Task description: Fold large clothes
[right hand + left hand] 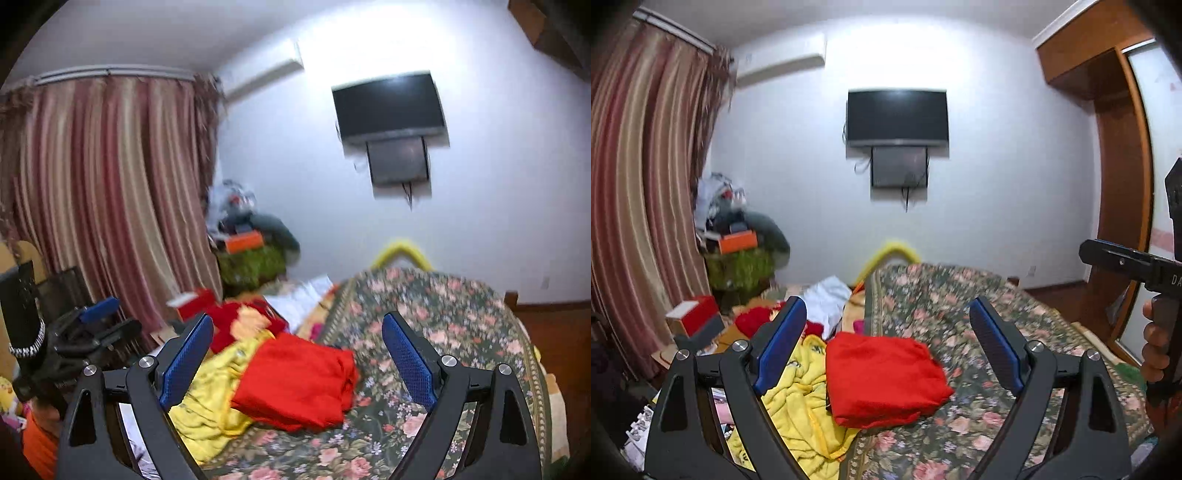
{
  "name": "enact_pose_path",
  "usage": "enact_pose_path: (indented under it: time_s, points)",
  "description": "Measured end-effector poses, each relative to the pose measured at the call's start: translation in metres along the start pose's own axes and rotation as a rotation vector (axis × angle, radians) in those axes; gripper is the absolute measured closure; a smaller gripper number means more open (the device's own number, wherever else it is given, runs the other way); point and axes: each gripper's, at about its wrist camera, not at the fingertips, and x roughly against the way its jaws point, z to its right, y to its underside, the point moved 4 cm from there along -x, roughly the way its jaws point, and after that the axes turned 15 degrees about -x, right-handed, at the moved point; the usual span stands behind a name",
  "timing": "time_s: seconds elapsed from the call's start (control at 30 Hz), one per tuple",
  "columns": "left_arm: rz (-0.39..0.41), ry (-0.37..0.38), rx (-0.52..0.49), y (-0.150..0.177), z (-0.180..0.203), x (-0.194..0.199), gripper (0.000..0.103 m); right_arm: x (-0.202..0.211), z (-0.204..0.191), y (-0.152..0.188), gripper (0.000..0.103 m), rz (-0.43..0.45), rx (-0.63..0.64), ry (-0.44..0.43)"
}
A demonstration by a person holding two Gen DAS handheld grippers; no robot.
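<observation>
Two tongs, left tongs [888, 332] and right tongs [297, 345], both spread wide, holding nothing. Red cloth [882, 376] folded on bed [960, 295], touching yellow cloth [798, 398] (crumpled) on its left. Risk: grabbing yellow one could drag red stack apart. Only left view shows wardrobe [1115, 177] far right.

Red garment [884, 378], folded.
Lies as a flat, roughly square bundle on the floral bedspread [979, 314], left edge touching a crumpled yellow garment [798, 402] heaped at near left.
</observation>
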Motion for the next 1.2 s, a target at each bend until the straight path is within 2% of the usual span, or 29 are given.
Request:
enact_pose_path:
  time_s: [0.13,0.23,0.47,0.57,0.7,0.83,1.2]
  points:
    - [0.058,-0.043,-0.021,-0.002,0.016,0.048,0.012,0.05,-0.019,0.016,0.012,0.053,0.008,-0.025]
    - [0.085,-0.062,-0.019,0.002,0.026,0.07,0.012,0.077,-0.031,0.032,0.012,0.076,0.025,-0.009]
    - [0.09,-0.028,0.017,0.01,0.037,0.087,0.012,0.11,-0.053,0.065,0.011,0.1,0.097,0.04]
    - [0.085,-0.034,0.024,0.014,0.04,0.091,0.012,0.115,-0.055,0.072,0.011,0.116,0.099,0.073]
    - [0.07,-0.044,0.038,0.022,0.038,0.093,0.007,0.111,-0.053,0.076,0.0,0.104,0.09,0.083]
    - [0.065,-0.048,0.054,0.023,0.034,0.093,0.002,0.106,-0.049,0.081,0.0,0.081,0.087,0.116]
    - [0.056,-0.059,0.074,0.032,0.032,0.095,0.002,0.099,-0.041,0.085,0.0,0.044,0.066,0.112]
